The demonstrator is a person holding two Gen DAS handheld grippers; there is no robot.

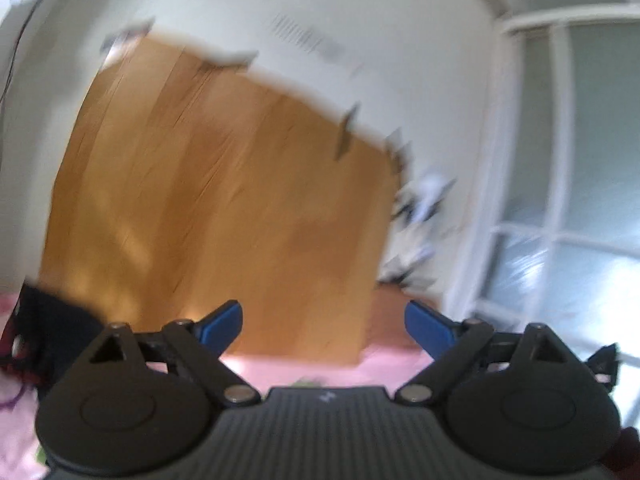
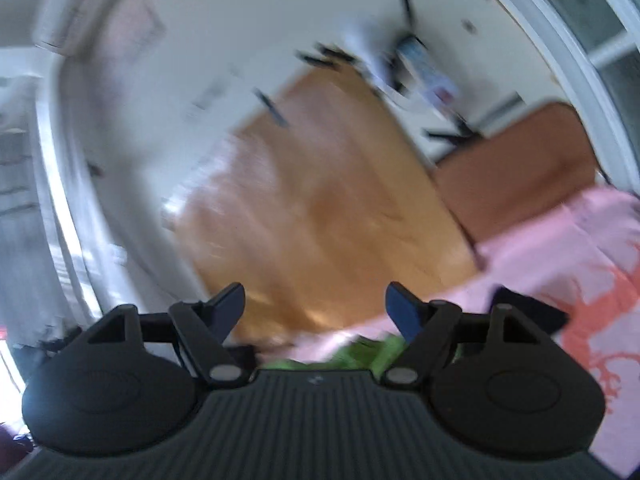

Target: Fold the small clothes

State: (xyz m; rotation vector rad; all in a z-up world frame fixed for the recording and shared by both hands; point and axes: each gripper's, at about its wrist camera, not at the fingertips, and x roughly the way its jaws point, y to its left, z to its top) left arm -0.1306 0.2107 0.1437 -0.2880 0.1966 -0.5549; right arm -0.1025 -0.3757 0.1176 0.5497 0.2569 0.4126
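Green cloth (image 2: 362,354) shows just past your right gripper (image 2: 316,308), lying on the pink sheet (image 2: 560,248) near its edge; blur hides its shape. Your right gripper's fingers are spread wide and hold nothing. Your left gripper (image 1: 323,326) is likewise spread and bare, with a sliver of green at its base. Both point toward the wooden floor (image 1: 224,184), with a brown cushion (image 2: 516,168) on the right.

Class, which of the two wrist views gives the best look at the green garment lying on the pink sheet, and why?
The right wrist view: the green garment lies blurred on the pink sheet, just below the open right gripper. The left wrist view shows only a small green sliver at the body of the open left gripper.
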